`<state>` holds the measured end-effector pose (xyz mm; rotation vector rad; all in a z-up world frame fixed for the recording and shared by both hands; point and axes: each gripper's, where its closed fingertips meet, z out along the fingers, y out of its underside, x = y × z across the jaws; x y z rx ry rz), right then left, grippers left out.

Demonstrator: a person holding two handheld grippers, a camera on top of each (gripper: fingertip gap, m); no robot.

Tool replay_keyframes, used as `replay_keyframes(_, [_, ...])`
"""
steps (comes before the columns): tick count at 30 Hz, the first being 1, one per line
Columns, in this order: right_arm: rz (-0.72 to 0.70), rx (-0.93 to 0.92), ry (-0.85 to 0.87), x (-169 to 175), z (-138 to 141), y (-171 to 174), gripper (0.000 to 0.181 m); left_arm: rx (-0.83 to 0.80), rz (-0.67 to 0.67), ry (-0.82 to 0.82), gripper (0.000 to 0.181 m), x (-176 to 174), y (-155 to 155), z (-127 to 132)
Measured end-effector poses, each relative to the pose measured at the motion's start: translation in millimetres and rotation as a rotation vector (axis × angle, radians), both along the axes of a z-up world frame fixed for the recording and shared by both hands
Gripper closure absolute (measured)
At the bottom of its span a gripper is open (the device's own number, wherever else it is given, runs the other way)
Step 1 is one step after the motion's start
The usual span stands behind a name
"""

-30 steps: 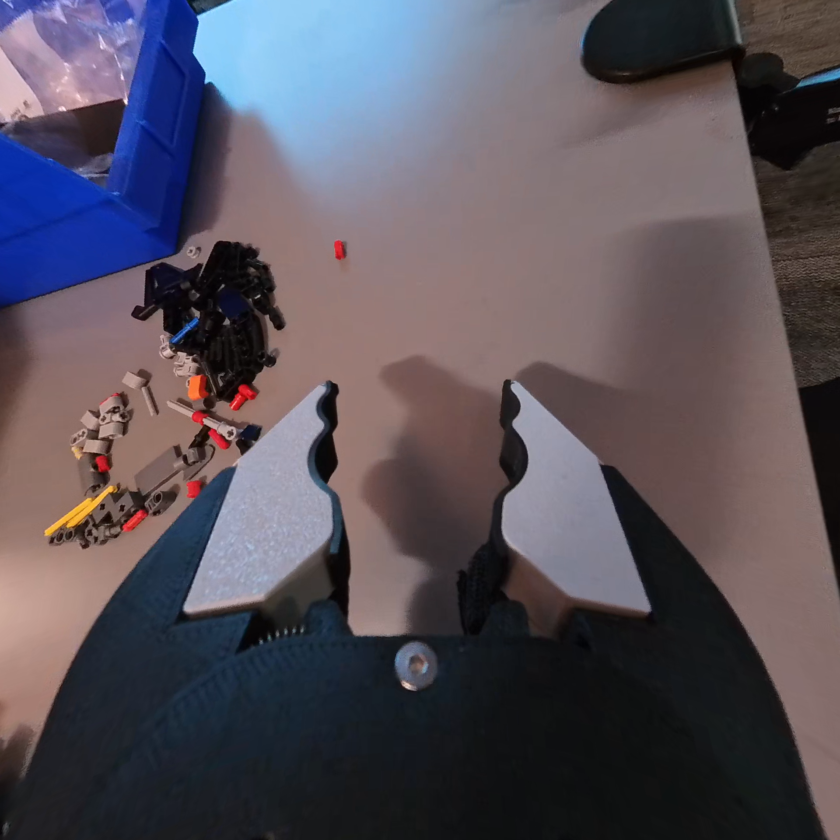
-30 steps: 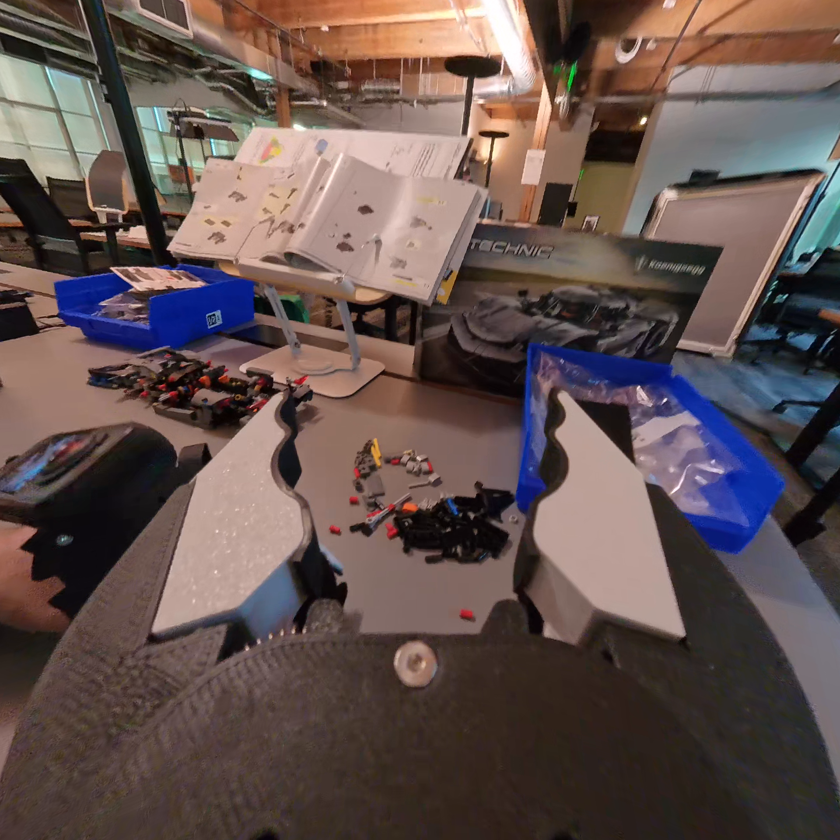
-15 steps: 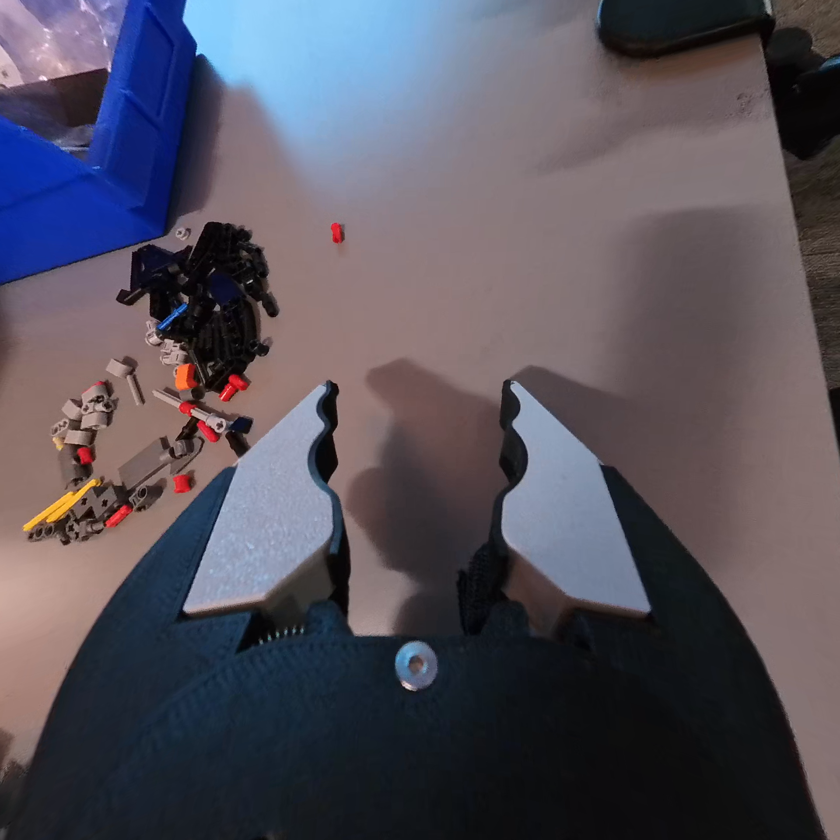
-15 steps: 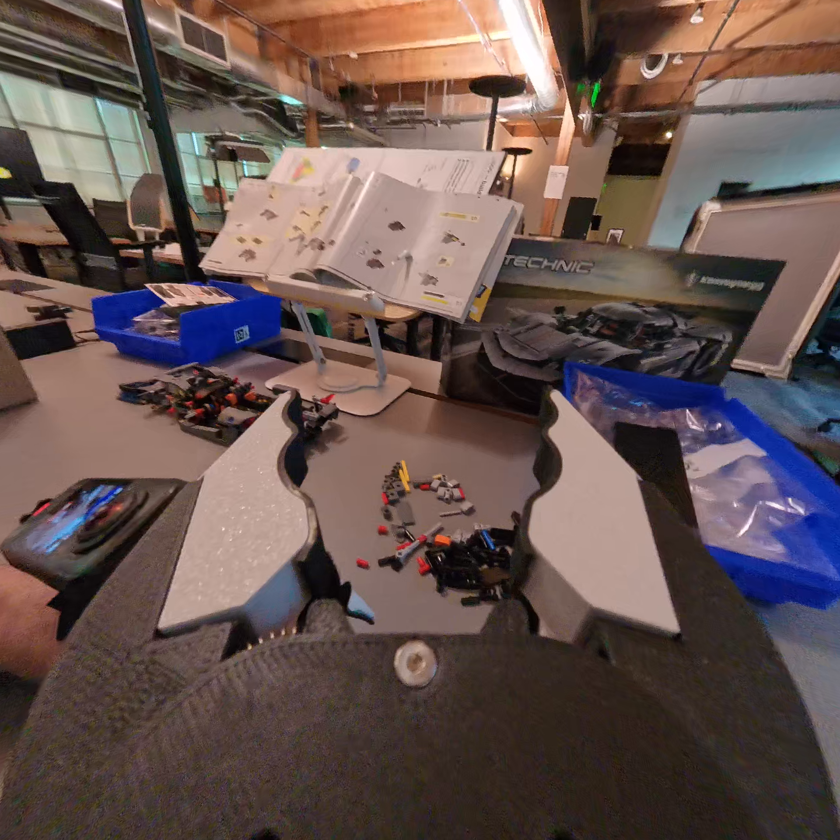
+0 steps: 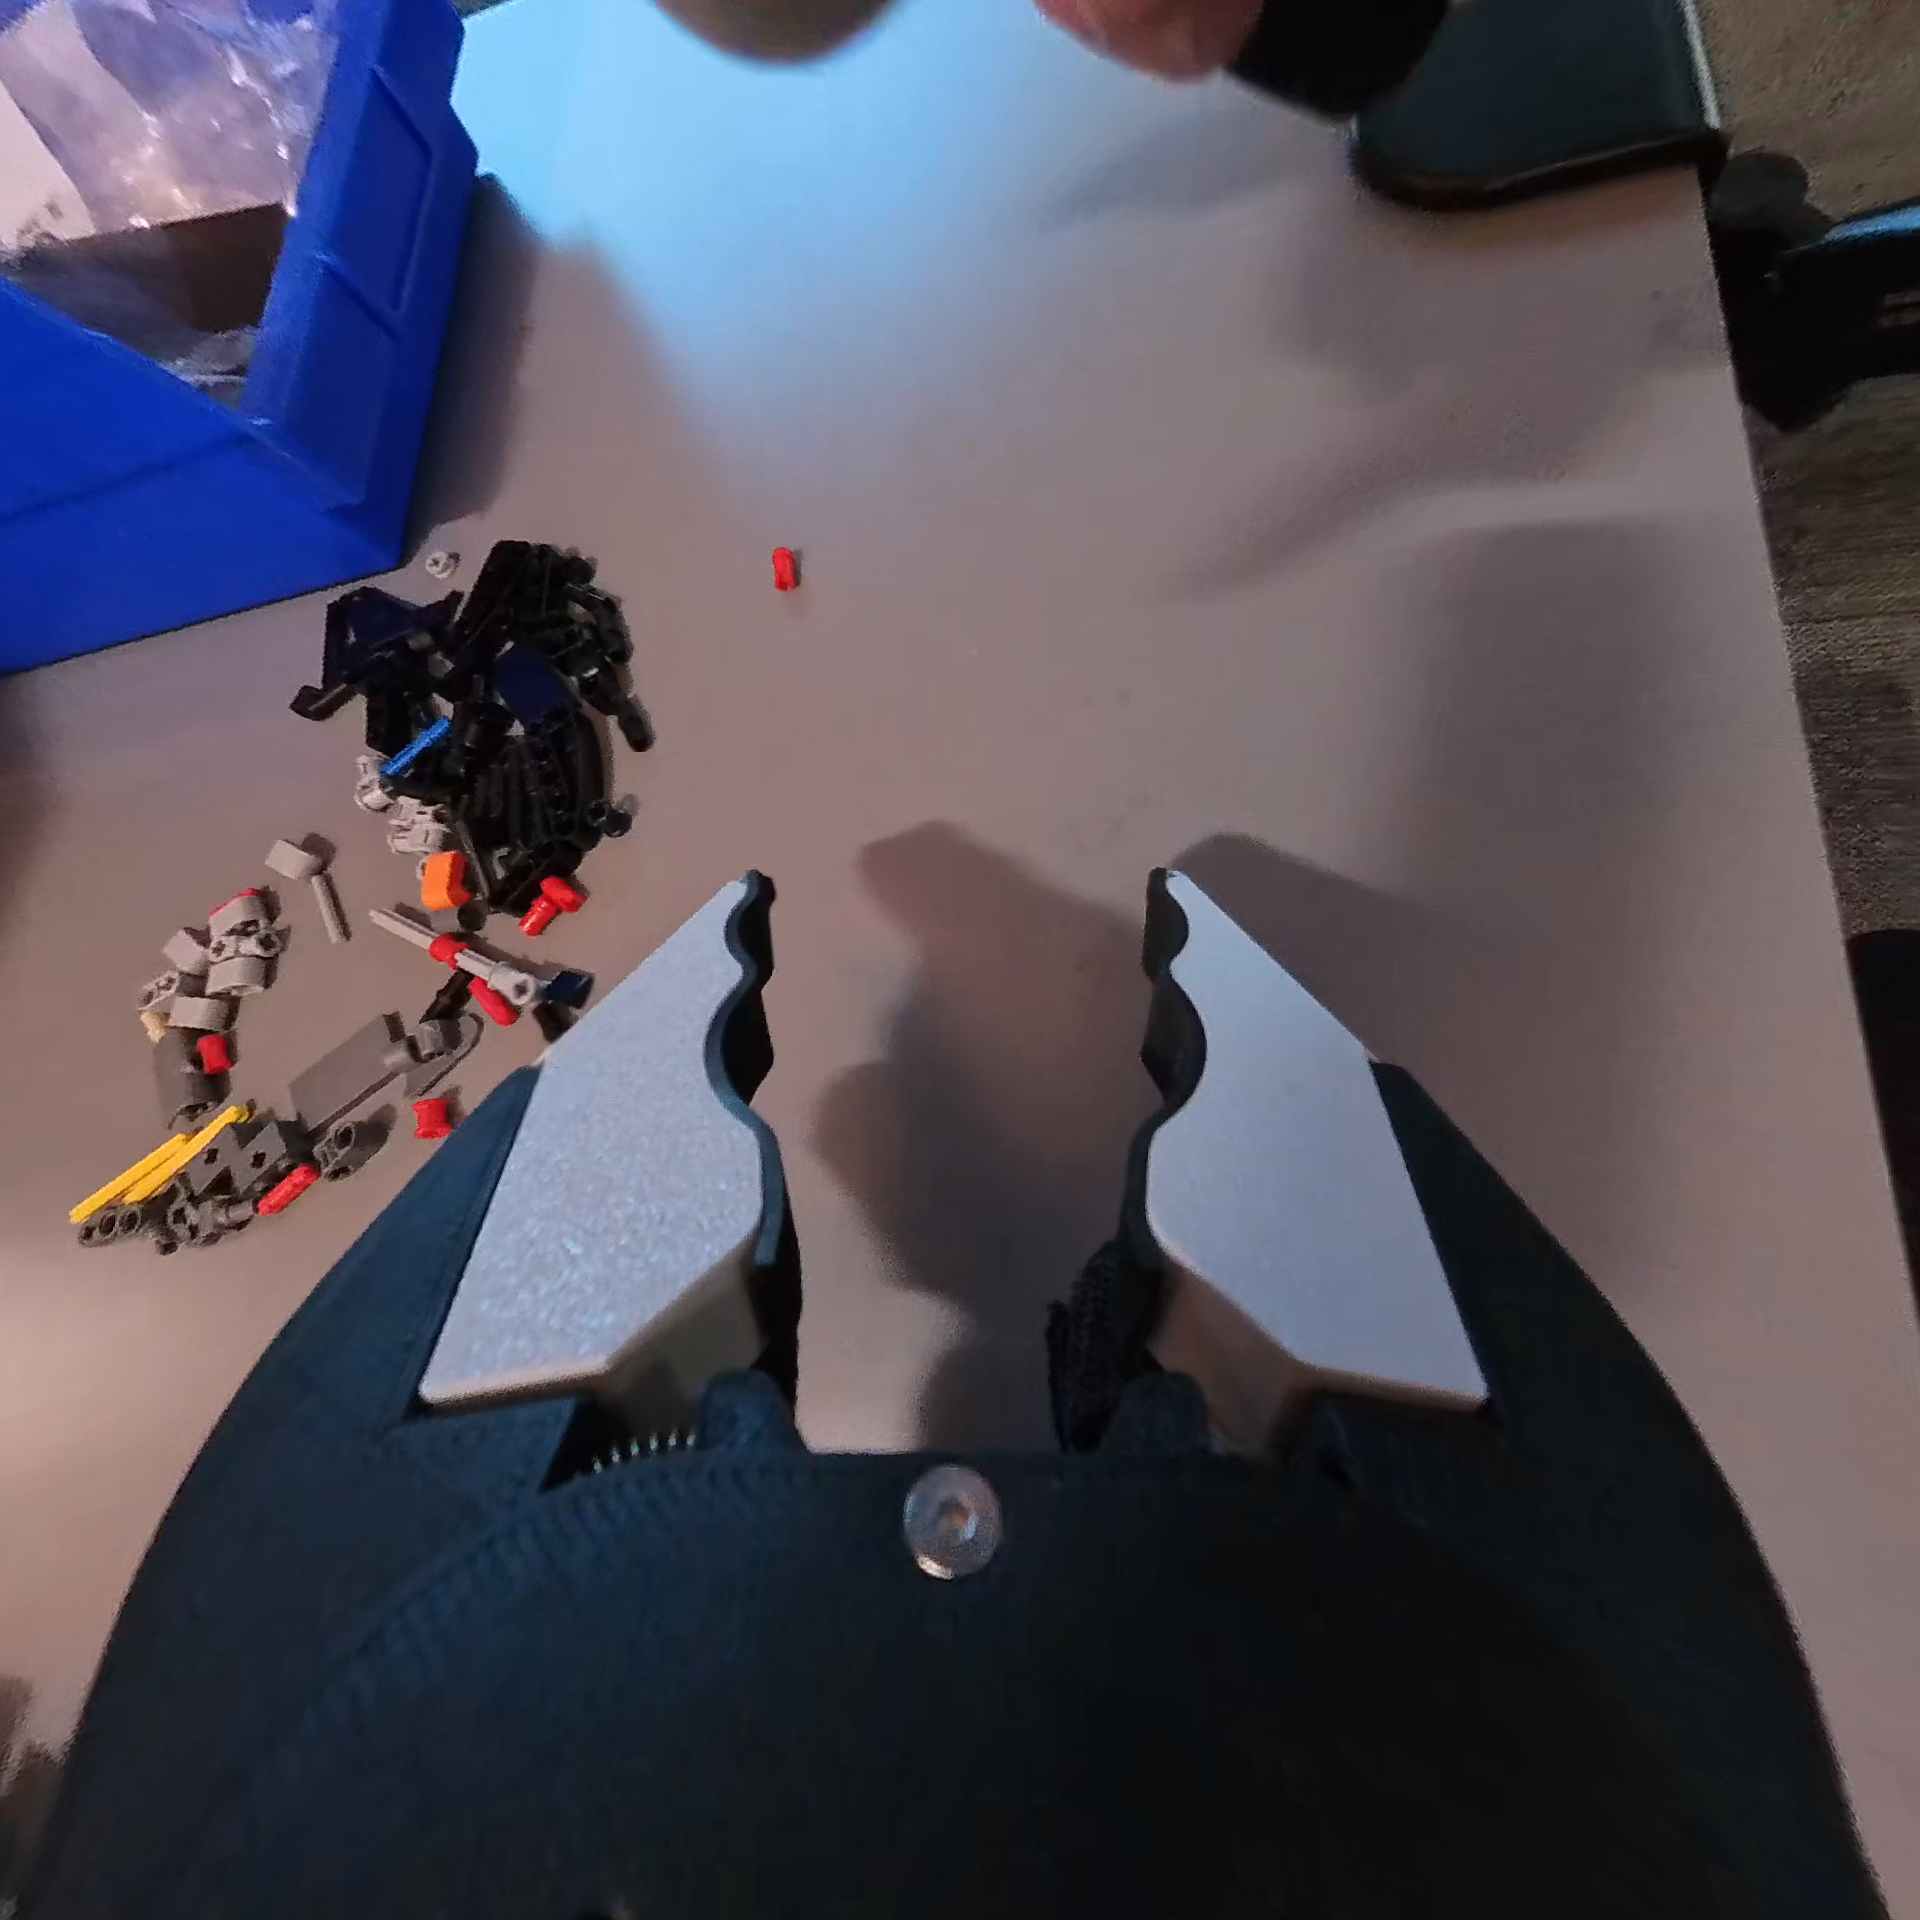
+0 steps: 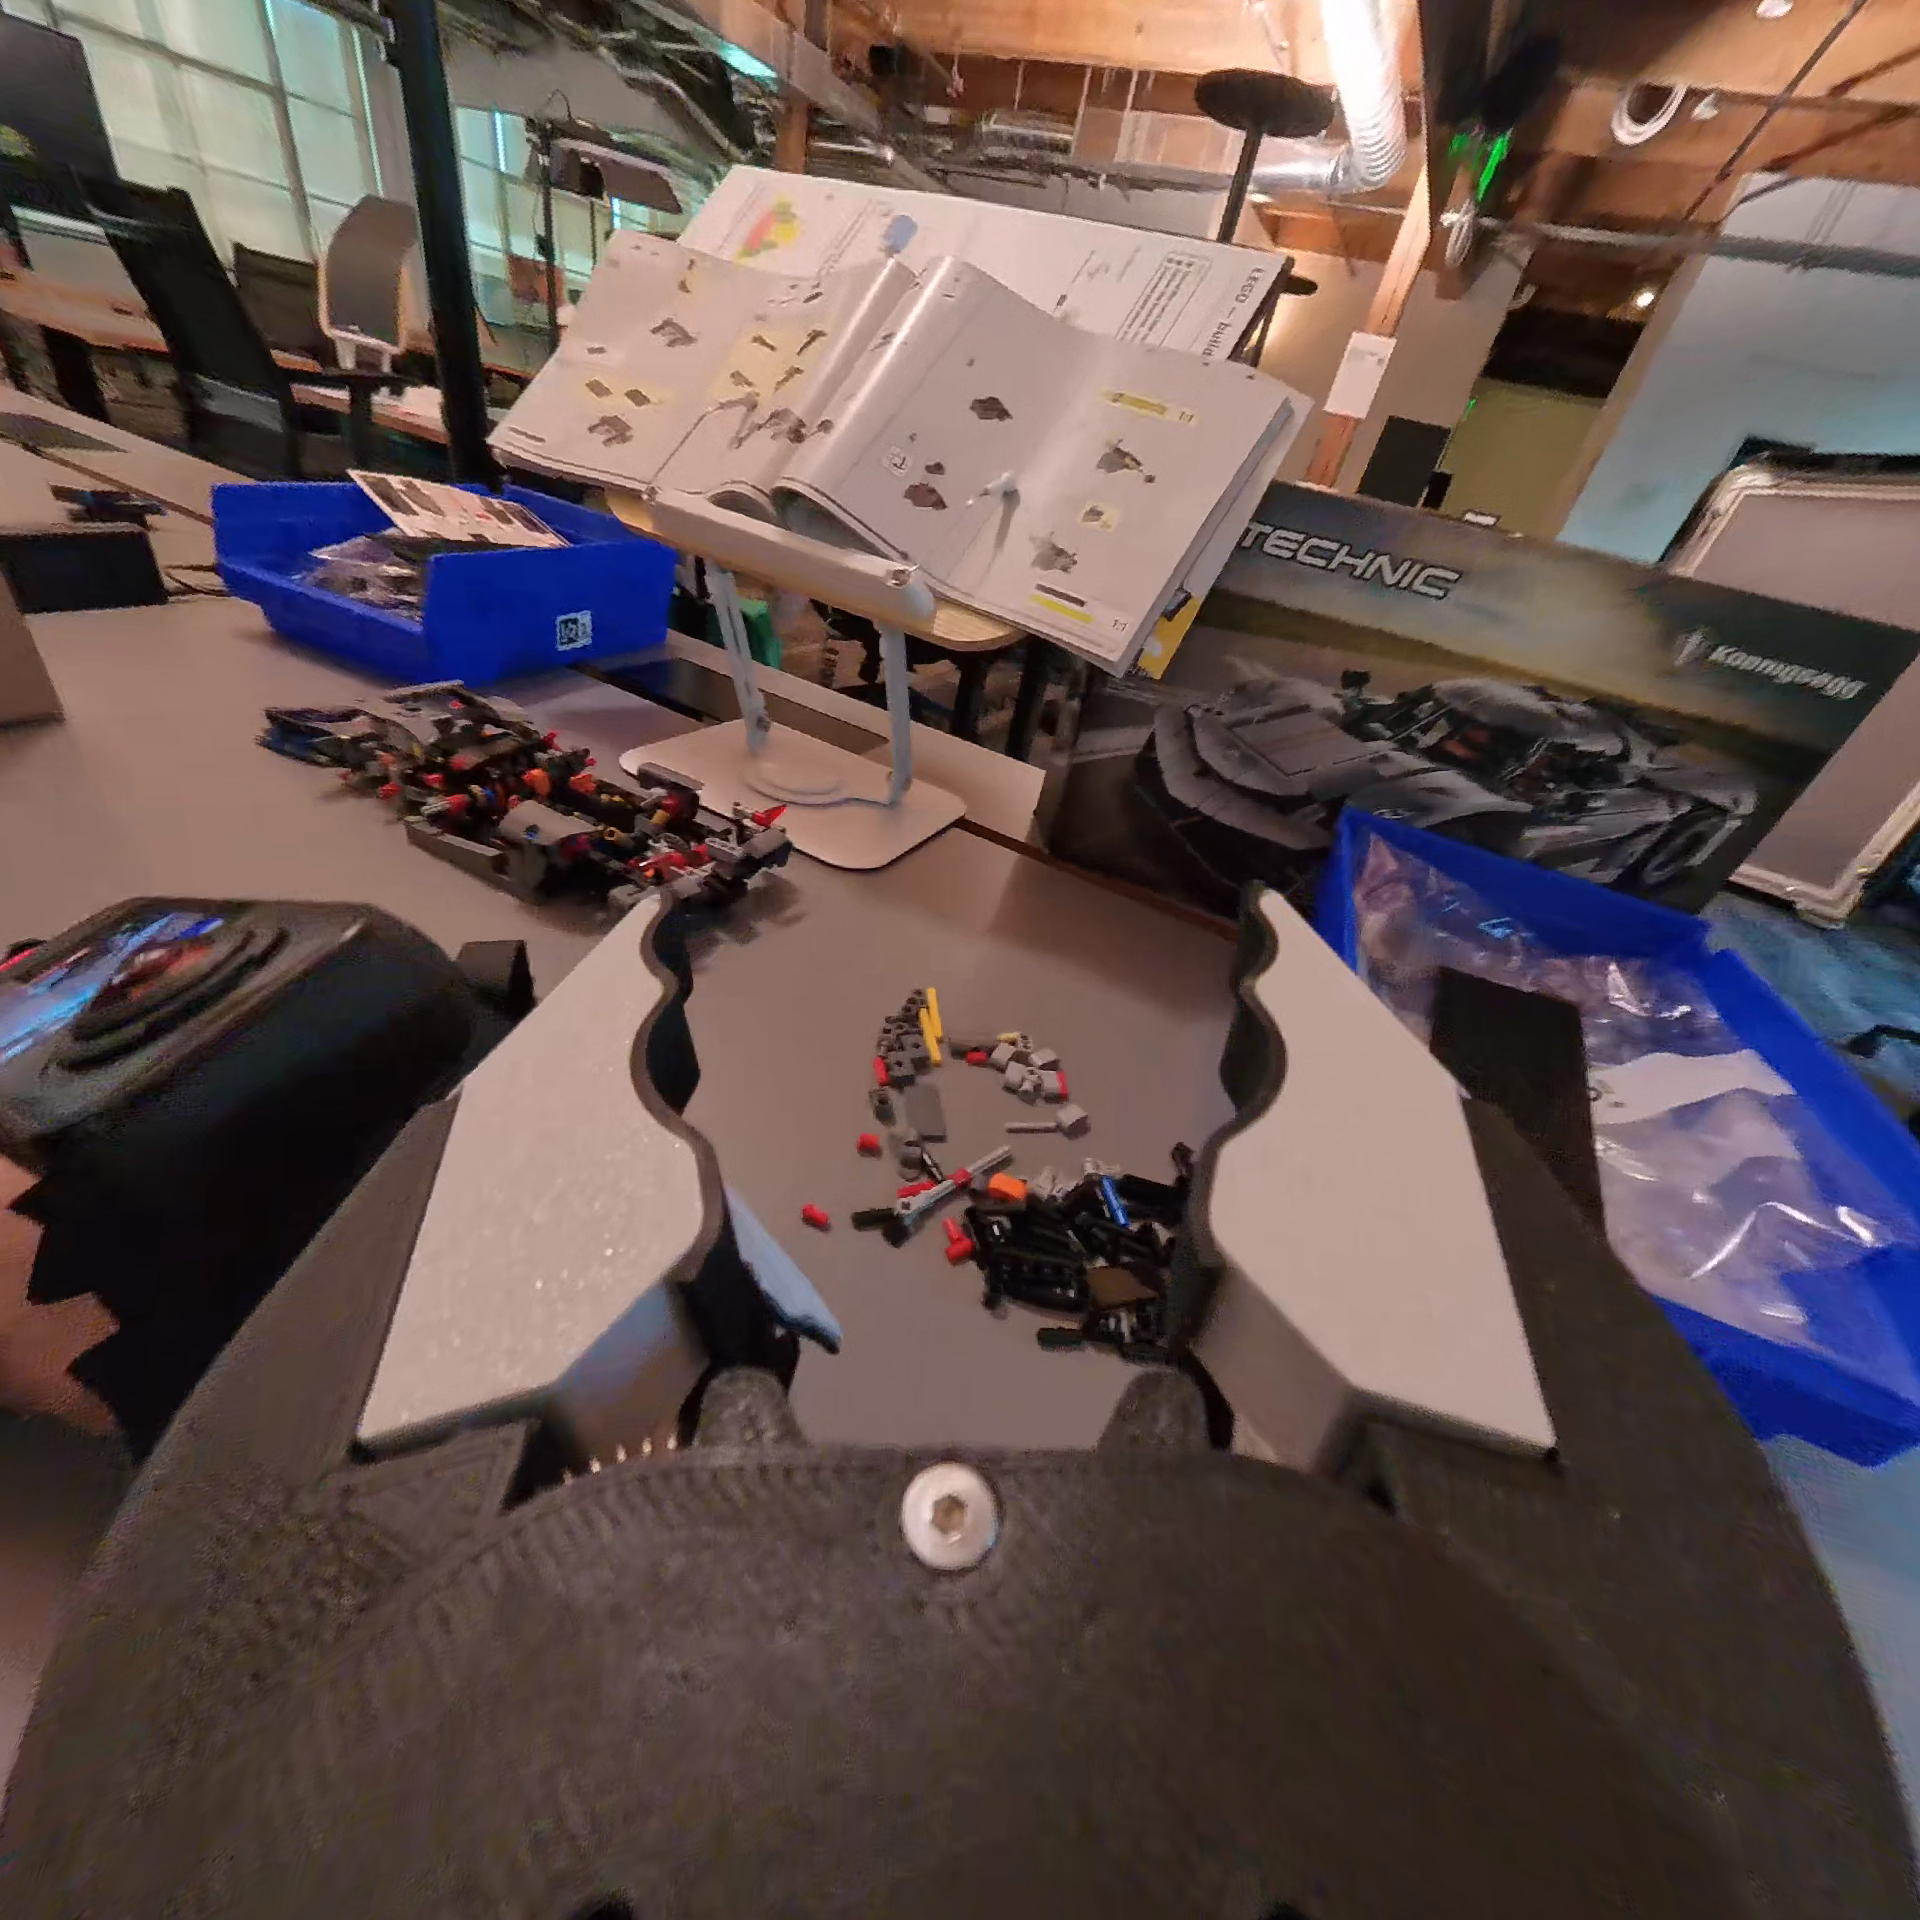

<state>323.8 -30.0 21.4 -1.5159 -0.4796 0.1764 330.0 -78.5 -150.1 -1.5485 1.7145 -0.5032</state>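
My left gripper (image 5: 956,883) is open and empty above bare grey table. A pile of small black, grey, red and yellow building parts (image 5: 499,727) lies to its left, and a single red pin (image 5: 785,568) lies ahead. My right gripper (image 6: 956,914) is open and empty, held over the same pile of parts (image 6: 1039,1195), which shows between its fingers. The left gripper's black body (image 6: 197,1081) shows at the left of the right wrist view.
A blue bin with plastic bags (image 5: 208,343) stands left of the pile; it also shows in the right wrist view (image 6: 1704,1122). A half-built model chassis (image 6: 540,790), an open booklet on a stand (image 6: 894,436), a printed box (image 6: 1455,727) and a second blue bin (image 6: 447,592) stand behind. The table edge (image 5: 1787,727) runs on the right.
The right gripper has moved closer over the parts pile, which now sits between its fingers. The left gripper shifted slightly; a blurred hand and dark object now show at its view's top edge.
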Motion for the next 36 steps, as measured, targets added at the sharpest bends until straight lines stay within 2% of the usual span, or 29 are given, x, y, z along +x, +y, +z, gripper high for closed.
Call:
replay_keyframes(5, [0.072,0.016,-0.011,-9,6,-12,0.071,-0.012,0.015,-0.002,0.11,-9,0,9])
replay_keyframes(8, [0.135,0.008,-0.04,-20,2,-19,0.066,-0.03,0.024,0.05,0.109,-24,-2,10])
replay_keyframes(11, [0.185,-0.006,-0.042,-30,0,-24,0.067,-0.012,0.05,0.077,0.11,-46,1,15])
replay_keyframes(15, [0.272,-0.013,-0.051,-52,-2,-34,0.066,0.046,0.126,0.096,0.111,-89,22,21])
replay_keyframes(18, [0.339,0.002,-0.086,-73,-4,-44,0.069,0.068,0.168,0.068,0.109,-127,38,28])
replay_keyframes(20, [0.398,-0.002,-0.077,-88,-5,-49,0.078,0.091,0.19,0.035,0.113,-152,47,35])
replay_keyframes(25, [0.483,-0.061,-0.054,-125,-20,-51,0.074,0.127,0.259,-0.034,0.111,-204,78,53])
replay_keyframes(30, [0.564,-0.015,-0.087,-179,-11,-50,0.073,0.148,0.275,-0.044,0.111,-224,101,59])
replay_keyframes(33, [0.623,0.022,-0.186,-218,-18,-50,0.073,0.197,0.26,-0.017,0.113,-229,110,50])
replay_keyframes(36, [0.643,0.05,-0.248,-243,-25,-43,0.074,0.212,0.293,0.0,0.112,-237,121,36])
